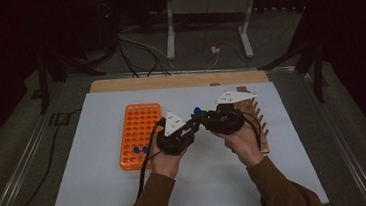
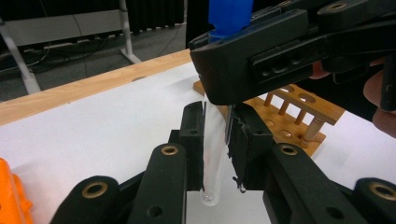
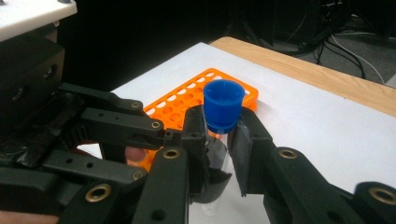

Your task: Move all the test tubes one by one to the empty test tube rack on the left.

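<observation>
At the centre of the high view, both hand-held grippers meet above a white worktop (image 1: 103, 190) with bare room along its near and left edges; a wooden strip borders its far edge, a dark floor with cables beyond. The left hand-held gripper (image 2: 215, 140) and right hand-held gripper (image 3: 223, 140) both clamp one clear tube (image 2: 212, 158) with a blue cap (image 3: 223, 106), between the orange rack (image 1: 138, 132) and wooden rack (image 1: 260, 121).

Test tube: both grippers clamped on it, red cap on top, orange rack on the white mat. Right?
Not quite: the cap is blue, not red, as the right gripper view shows. Both the left gripper and right gripper do clamp the test tube, and the orange rack sits on the white mat.
</observation>
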Action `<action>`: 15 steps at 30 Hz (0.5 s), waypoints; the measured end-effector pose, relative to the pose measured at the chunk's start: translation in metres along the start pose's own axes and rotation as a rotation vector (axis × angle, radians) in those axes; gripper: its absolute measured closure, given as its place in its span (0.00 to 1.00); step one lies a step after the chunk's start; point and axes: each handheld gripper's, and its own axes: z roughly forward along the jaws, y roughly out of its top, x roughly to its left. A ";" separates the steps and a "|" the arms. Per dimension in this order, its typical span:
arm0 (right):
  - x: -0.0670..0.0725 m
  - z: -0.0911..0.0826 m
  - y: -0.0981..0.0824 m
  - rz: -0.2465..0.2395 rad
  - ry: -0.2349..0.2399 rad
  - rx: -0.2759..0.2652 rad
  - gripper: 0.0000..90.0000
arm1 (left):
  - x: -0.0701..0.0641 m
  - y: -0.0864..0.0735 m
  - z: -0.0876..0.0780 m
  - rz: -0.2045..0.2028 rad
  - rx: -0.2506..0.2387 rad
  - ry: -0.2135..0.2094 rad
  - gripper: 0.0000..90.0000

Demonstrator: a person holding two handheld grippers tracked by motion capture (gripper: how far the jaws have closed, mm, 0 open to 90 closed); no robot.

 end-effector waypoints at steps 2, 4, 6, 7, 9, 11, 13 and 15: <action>0.000 0.000 0.000 -0.001 0.002 0.002 0.85 | 0.000 0.000 0.000 0.001 0.003 0.000 0.87; 0.000 0.000 0.000 -0.011 0.004 0.000 0.85 | 0.000 0.000 0.000 -0.004 0.004 -0.002 0.87; 0.000 0.000 -0.001 -0.021 0.002 -0.006 0.81 | 0.000 0.000 0.000 -0.005 0.009 0.003 0.87; 0.000 -0.001 -0.001 -0.022 0.001 -0.012 0.76 | 0.000 0.000 0.000 -0.004 0.016 0.005 0.87; -0.002 -0.003 -0.001 -0.019 0.001 -0.027 0.63 | 0.002 -0.001 0.000 -0.011 0.022 0.017 0.87; -0.005 -0.004 0.000 -0.007 0.001 -0.026 0.49 | 0.004 -0.001 -0.001 -0.023 0.024 0.026 0.87; -0.007 -0.007 0.000 -0.001 -0.010 -0.038 0.40 | 0.006 -0.001 -0.002 -0.029 0.021 0.034 0.87; -0.008 -0.009 0.000 -0.013 -0.035 -0.048 0.30 | 0.008 -0.001 -0.003 -0.034 0.018 0.040 0.87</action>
